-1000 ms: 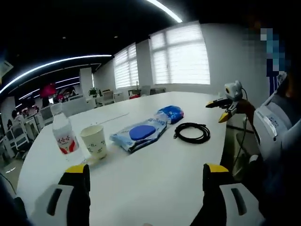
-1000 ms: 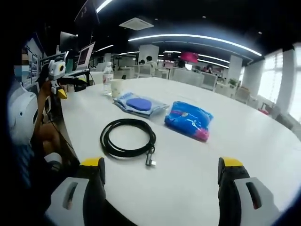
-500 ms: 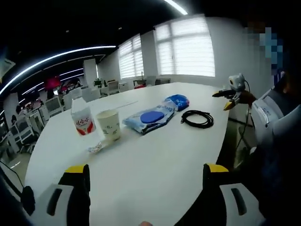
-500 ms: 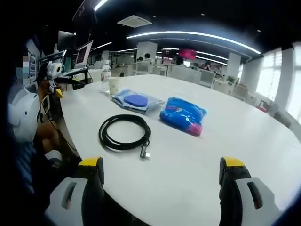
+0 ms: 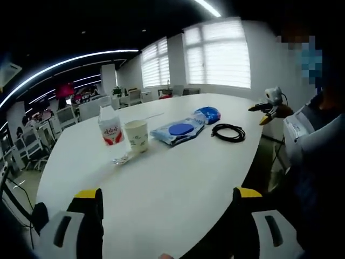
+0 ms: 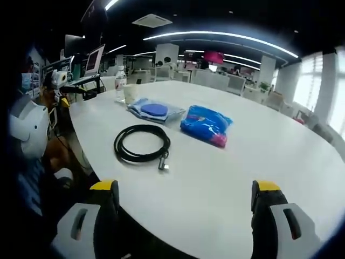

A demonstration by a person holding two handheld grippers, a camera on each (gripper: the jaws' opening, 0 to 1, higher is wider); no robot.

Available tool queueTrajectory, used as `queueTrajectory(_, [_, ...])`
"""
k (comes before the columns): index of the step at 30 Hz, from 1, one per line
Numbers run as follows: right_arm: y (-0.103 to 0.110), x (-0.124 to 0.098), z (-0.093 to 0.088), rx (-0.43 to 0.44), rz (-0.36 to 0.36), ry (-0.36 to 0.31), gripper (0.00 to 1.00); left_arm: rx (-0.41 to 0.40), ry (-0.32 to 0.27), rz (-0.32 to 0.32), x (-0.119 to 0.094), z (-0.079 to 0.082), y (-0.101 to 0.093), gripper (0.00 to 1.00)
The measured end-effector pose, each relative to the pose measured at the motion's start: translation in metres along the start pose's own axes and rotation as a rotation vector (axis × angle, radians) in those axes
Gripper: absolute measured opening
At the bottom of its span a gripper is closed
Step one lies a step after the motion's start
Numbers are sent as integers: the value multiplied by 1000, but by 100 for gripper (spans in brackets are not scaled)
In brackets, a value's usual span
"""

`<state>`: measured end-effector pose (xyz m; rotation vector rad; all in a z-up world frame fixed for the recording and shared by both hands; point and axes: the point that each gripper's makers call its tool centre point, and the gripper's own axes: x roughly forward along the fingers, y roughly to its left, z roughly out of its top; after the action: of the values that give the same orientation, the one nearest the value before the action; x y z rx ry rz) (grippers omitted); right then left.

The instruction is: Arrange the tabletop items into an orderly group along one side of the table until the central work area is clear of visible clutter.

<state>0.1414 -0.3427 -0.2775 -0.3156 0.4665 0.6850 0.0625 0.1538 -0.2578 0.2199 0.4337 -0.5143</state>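
On the white oval table (image 5: 178,183) stand a water bottle (image 5: 110,131) with a red label and a paper cup (image 5: 136,136), with a small crumpled wrapper (image 5: 121,159) in front of them. Farther right lie a wipes pack (image 5: 178,130) with a blue lid, a blue snack bag (image 5: 208,114) and a coiled black cable (image 5: 228,133). My left gripper (image 5: 168,197) is open, off the table's near edge, holding nothing. My right gripper (image 6: 185,190) is open too, short of the cable (image 6: 141,143), the blue bag (image 6: 206,125) and the wipes pack (image 6: 153,110).
The person's white sleeve (image 5: 308,141) fills the right side of the left gripper view, with the right gripper (image 5: 268,109) held beyond the table's end. Office desks and chairs (image 5: 64,116) stand behind the table. Monitors (image 6: 92,59) sit at the far left of the right gripper view.
Both views have drawn back from the table, so the items look smaller and farther off. Nothing on the table has moved. Both grippers stay open.
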Motion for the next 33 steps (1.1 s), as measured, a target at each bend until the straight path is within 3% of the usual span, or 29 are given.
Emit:
queueTrajectory(10, [-6, -20, 4, 23, 2, -3, 100, -9, 26, 2, -17, -7, 6, 100])
queueTrajectory(33, [-26, -45, -22, 25, -50, 88, 100, -18, 72, 48, -30, -20, 15, 100])
